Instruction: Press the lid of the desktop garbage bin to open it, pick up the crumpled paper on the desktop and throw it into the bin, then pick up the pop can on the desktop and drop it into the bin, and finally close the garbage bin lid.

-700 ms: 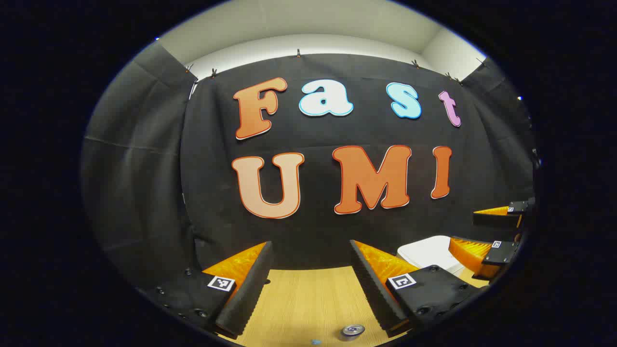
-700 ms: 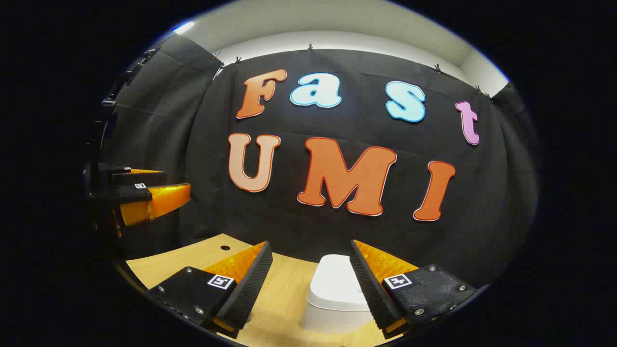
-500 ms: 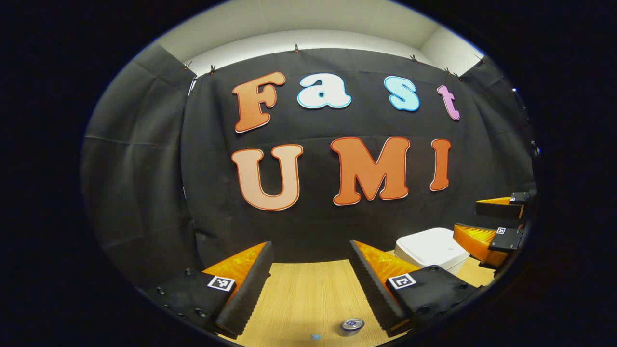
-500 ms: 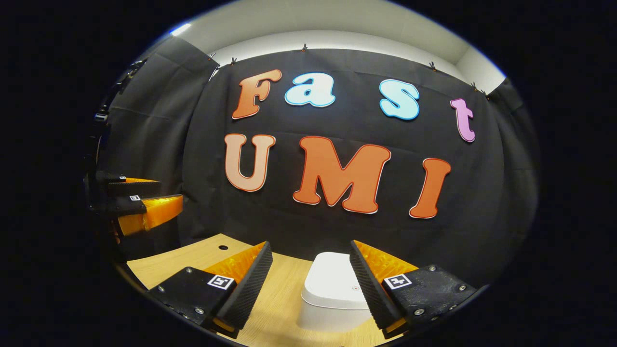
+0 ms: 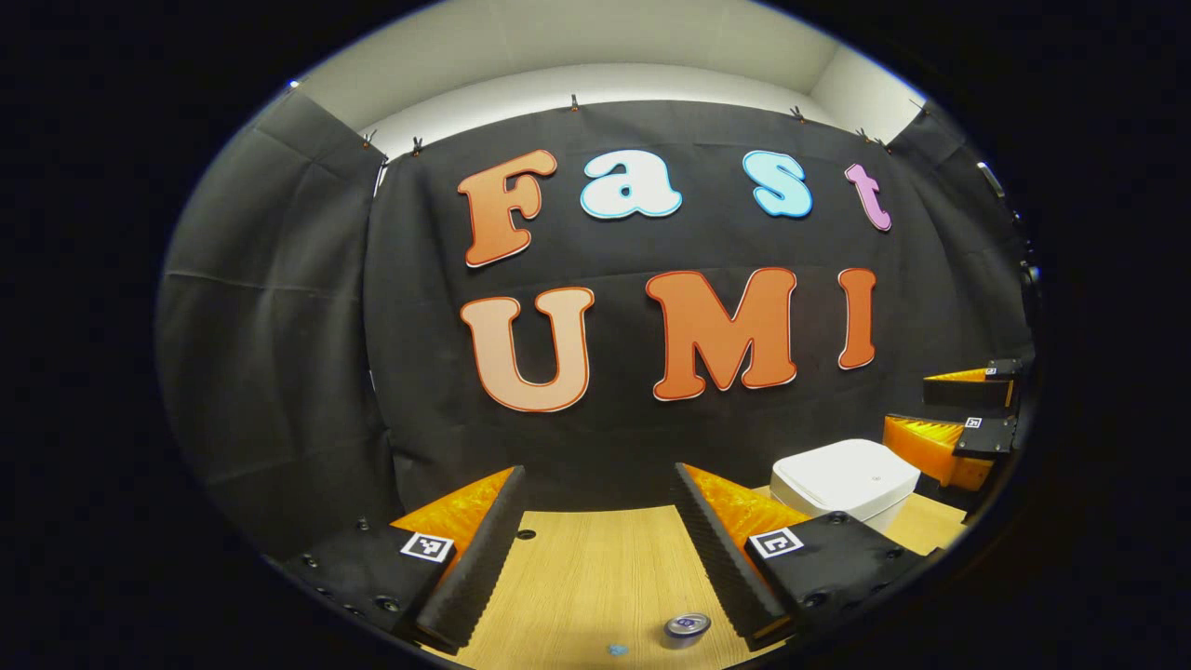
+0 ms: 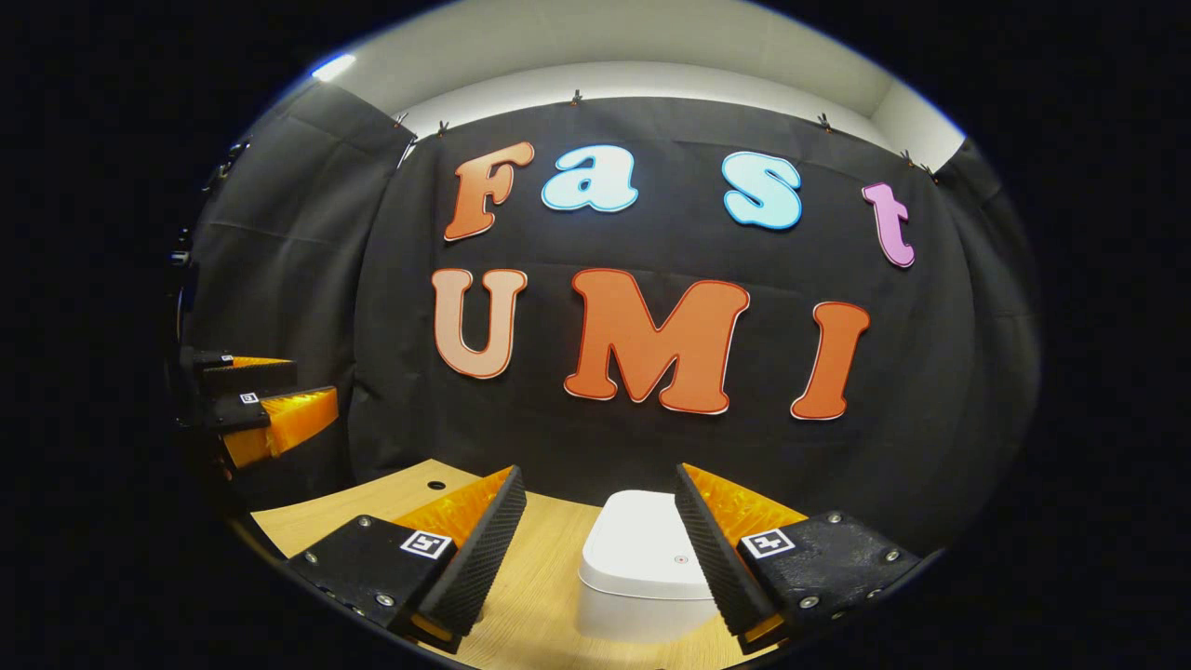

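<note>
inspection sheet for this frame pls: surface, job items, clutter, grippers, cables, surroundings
Surface: light wood desktop, with a small round hole near the back edge.
Job's things: white garbage bin, lid shut; pop can upright on the desktop, close in front of the left gripper. Crumpled paper: nothing seen.
Clutter: small blue speck beside the can.
Grippers: left gripper open, holding nothing; right gripper open, holding nothing, with the bin ahead between its fingers.
Cables: nothing seen.
Surroundings: black cloth wall clipped up along its top edge; pale wall above.
</note>
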`<state>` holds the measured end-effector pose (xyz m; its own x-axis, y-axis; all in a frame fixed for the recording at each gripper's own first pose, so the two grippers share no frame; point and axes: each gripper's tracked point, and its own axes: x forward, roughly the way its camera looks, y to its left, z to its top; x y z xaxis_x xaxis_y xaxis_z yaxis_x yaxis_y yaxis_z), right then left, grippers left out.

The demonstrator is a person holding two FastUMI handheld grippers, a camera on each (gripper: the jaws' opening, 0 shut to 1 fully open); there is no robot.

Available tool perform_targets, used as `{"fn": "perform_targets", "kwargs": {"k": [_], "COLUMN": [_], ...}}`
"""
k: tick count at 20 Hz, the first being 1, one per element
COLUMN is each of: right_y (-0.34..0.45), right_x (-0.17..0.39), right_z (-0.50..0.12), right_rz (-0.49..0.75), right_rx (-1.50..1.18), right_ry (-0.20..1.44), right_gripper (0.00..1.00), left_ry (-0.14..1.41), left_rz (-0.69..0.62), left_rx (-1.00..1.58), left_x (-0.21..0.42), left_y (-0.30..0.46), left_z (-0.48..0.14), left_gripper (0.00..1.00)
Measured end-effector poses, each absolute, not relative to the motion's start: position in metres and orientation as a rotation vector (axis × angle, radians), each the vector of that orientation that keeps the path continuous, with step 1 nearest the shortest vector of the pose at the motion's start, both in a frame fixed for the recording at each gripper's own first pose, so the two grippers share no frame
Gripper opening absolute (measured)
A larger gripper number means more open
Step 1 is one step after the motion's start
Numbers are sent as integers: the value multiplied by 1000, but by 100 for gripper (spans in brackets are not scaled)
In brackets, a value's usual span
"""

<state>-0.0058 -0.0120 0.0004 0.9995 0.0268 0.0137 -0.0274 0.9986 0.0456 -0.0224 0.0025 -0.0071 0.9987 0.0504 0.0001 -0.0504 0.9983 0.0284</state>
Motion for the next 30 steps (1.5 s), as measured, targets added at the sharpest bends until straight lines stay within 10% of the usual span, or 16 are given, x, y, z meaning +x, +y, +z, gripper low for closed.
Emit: {"fn": "perform_targets", "kwargs": {"k": [30], "right_y": [-73], "right_x": [25], "right_z": [-45], "right_rz": [59], "right_rx": [42], "right_ry": [76], "right_gripper": [91], "left_ry": [205], "left_rz": [214], "left_rx": [34], "left_x": [-32], "left_y": [26], "left_z": [-81], "left_gripper": [99]}}
